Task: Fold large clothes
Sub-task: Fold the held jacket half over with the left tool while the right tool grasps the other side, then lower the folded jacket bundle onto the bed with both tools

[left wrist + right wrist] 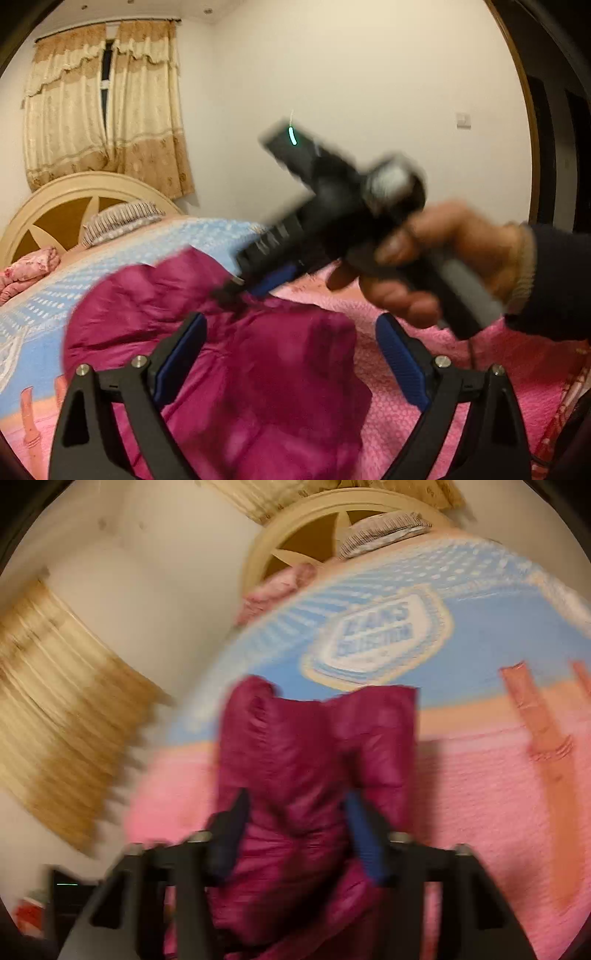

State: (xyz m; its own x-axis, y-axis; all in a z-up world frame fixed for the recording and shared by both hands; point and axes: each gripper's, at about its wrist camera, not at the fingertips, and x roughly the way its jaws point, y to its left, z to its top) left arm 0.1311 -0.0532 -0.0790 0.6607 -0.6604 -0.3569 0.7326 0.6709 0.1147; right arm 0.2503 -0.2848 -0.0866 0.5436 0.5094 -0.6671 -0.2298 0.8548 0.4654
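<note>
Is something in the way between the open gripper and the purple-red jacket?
Nothing visible blocks it. The left gripper hangs open right over the jacket on the bed. The right gripper, held in a hand, is farther back at the jacket's far edge, not in between.

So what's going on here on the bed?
A person is folding a magenta puffer jacket on a bed with a handheld gripper in each hand. The right gripper has jacket fabric bunched between its fingers; too blurred to confirm a firm grip. The left gripper hovers wide open above the jacket, holding nothing.
</note>
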